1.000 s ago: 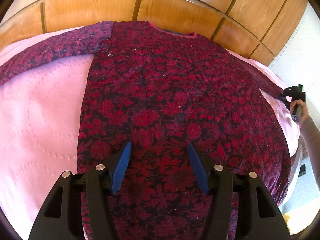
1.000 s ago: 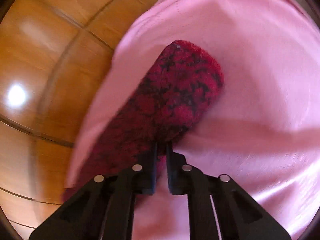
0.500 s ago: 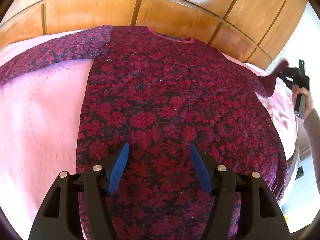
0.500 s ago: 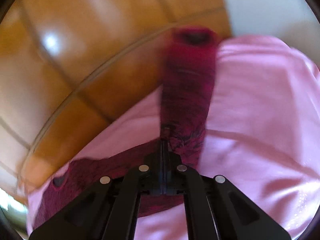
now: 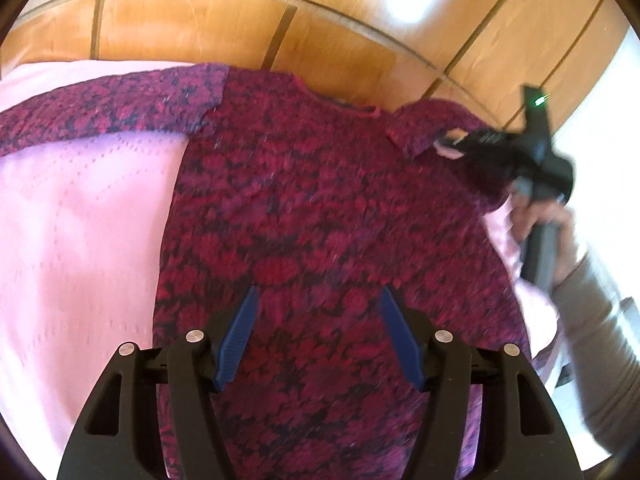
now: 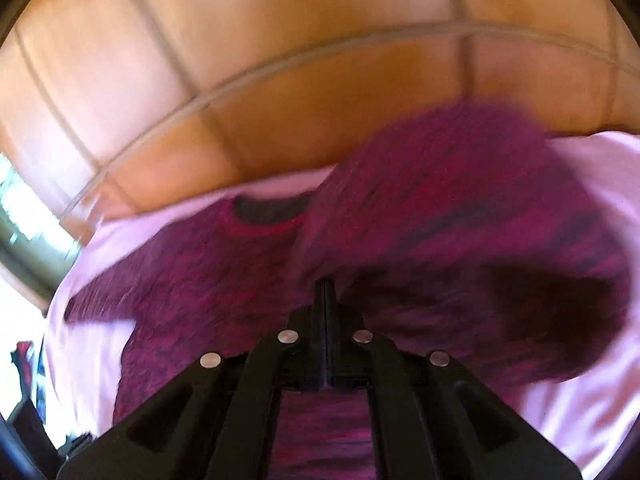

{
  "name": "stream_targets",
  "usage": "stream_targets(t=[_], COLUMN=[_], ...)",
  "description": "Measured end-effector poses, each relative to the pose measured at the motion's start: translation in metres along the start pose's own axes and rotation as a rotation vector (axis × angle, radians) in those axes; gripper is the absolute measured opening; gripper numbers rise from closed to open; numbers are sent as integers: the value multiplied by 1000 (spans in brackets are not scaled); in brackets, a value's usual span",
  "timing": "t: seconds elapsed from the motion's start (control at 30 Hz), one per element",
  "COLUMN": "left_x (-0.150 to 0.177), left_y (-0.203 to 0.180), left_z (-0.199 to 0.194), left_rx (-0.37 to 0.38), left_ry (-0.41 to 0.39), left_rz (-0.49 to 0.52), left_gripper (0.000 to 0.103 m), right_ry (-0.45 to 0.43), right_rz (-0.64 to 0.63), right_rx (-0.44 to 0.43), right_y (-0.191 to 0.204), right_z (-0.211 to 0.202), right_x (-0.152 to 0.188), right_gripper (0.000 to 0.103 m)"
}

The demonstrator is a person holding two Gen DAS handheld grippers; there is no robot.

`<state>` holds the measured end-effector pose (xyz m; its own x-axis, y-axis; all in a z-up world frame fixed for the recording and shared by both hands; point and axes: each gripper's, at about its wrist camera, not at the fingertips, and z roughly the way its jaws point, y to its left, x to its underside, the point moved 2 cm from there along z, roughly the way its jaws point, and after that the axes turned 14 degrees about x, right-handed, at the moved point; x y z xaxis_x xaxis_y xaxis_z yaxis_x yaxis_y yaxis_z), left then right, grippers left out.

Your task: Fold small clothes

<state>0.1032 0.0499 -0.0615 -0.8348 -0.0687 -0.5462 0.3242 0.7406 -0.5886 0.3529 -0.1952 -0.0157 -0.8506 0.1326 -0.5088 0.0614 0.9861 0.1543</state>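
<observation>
Swung in from the bed's right edge, the right gripper (image 5: 456,145) now carries the sweater's right sleeve (image 5: 432,128) over the shoulder toward the neckline, its jaws clamped tight on the cuff. Across the pink bedspread (image 5: 80,240) the red and black floral sweater (image 5: 320,220) lies flat, neck toward the wooden headboard (image 5: 240,20), left sleeve stretched out toward the bed's left edge. Above the sweater's lower body the left gripper (image 5: 316,340) hovers with jaws apart, holding nothing.

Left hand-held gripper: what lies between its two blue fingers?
In the left wrist view, only the red patterned garment shows between the open left hand-held gripper's fingers; nothing is gripped.
</observation>
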Motion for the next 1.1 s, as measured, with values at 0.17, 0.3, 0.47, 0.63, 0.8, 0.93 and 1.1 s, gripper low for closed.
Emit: stream_targets(t=[0.17, 0.3, 0.47, 0.63, 0.8, 0.93, 1.1], left_x=[-30, -45, -39, -33, -31, -36, -53], left_y=[-6, -20, -23, -21, -19, -11, -5], left_z=[3, 21, 40, 49, 42, 33, 35], left_rx=[85, 97, 120, 127, 126, 164, 286], left_ry=[-37, -31, 15, 32, 24, 10, -16], left_rz=[-31, -4, -7, -34, -41, -77, -161], left_gripper=[62, 62, 62, 62, 62, 62, 62], right_ry=[26, -2, -19, -36, -22, 13, 9], right_rz=[-81, -91, 8, 229, 541, 633, 554], right_rx=[25, 83, 7, -119, -80, -97, -387], right_y=[33, 26, -19, -56, -79, -83, -43], right_z=[7, -10, -38, -45, -9, 14, -7], right_x=[22, 33, 30, 20, -1, -13, -13], right_gripper=[0, 18, 65, 80, 59, 17, 14])
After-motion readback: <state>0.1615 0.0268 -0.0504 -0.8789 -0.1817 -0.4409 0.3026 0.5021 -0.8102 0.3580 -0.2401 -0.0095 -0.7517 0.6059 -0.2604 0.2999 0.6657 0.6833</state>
